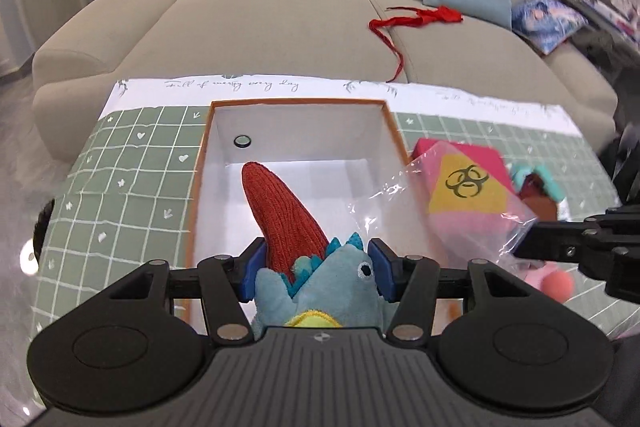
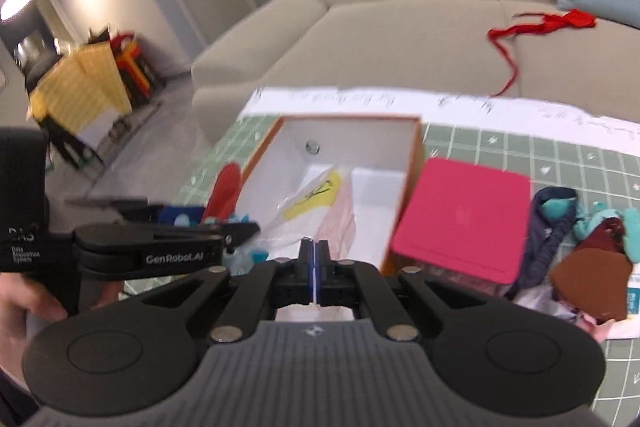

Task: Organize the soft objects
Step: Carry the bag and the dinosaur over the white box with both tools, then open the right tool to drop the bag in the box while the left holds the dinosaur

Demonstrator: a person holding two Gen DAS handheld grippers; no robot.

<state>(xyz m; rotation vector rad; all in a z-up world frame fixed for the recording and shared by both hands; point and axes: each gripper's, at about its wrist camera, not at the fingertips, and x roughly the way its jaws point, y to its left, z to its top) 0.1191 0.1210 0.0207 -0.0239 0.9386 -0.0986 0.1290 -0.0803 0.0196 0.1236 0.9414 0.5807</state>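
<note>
The left gripper (image 1: 316, 269) is clenched on a blue plush toy (image 1: 320, 287) with teal spikes and a stitched eye; its blue pads press the toy from both sides. A long red knitted part (image 1: 280, 215) of the toy rises from between the fingers and points away from the camera, leaning slightly left, its rounded tip over the open white box (image 1: 296, 131) with the orange rim. The toy's long axis runs along the gripper's fingers, toward the sofa (image 1: 272, 23). Its lower body is hidden behind the gripper housing — only a yellow patch shows there.

The right gripper (image 2: 315, 255) is closed tight on a clear plastic bag (image 2: 320, 203) holding something pink with a yellow biohazard label (image 1: 466, 187). In the left wrist view the bag hangs at the box's right rim, the label tilted; in the right wrist view it is blurred and sits over the box interior, and exactly what is inside cannot be made out.

Beside the box on the green grid mat (image 1: 132, 163) lies a magenta flat item (image 2: 460, 219) — lid or pouch, hard to tell. Further right is a heap of dark, teal and brown fabrics (image 2: 580, 243), cut off by the lens edge. A red ribbon (image 1: 412, 19) lies on the sofa seat
</note>
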